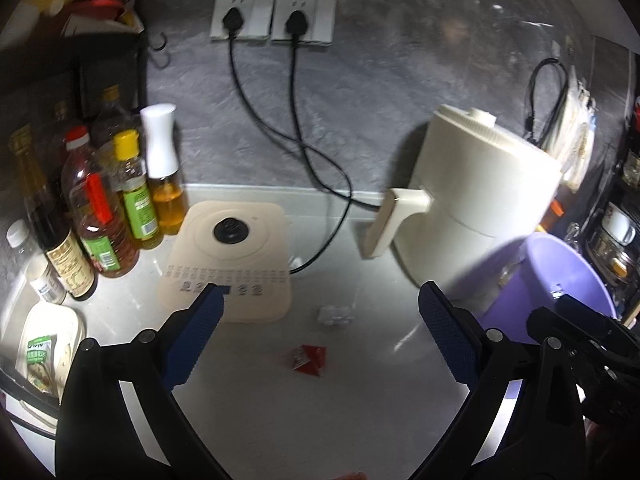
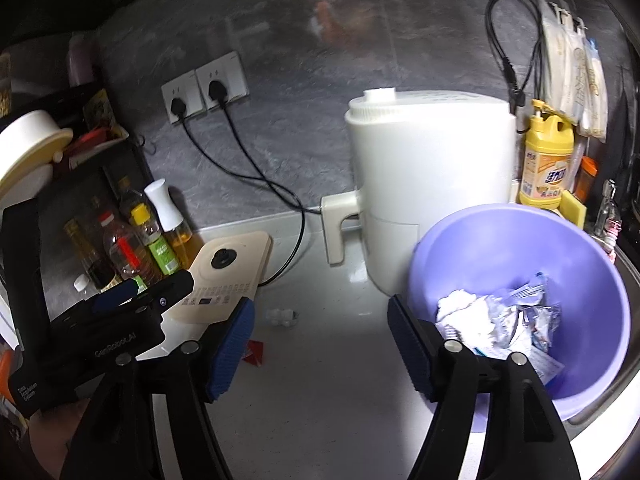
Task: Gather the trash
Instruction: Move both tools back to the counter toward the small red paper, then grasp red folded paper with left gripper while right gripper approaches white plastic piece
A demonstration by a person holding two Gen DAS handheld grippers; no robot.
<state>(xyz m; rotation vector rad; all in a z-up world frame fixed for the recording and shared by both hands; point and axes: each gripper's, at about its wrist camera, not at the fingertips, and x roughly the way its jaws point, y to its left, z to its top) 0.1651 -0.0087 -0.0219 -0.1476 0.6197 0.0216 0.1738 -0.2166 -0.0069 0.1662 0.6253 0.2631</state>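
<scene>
A red sauce packet [image 1: 307,360] lies on the white counter, between and just beyond my left gripper's fingertips. A small crumpled white wad [image 1: 335,315] lies a little farther off. My left gripper [image 1: 320,320] is open and empty above them. The right wrist view shows the packet [image 2: 254,353] partly hidden behind my right gripper's left finger, and the wad [image 2: 283,317]. My right gripper [image 2: 322,332] is open and empty beside the purple basin [image 2: 592,292], which holds crumpled paper and wrappers [image 2: 500,322]. The left gripper also shows at the left of the right wrist view [image 2: 132,300].
A beige kettle base [image 1: 232,264] sits ahead on the left. Oil and sauce bottles [image 1: 104,208] stand along the left wall. A white air fryer [image 1: 476,196] stands ahead on the right, with cords to wall sockets [image 1: 272,16]. A yellow detergent bottle [image 2: 548,160] is behind the basin.
</scene>
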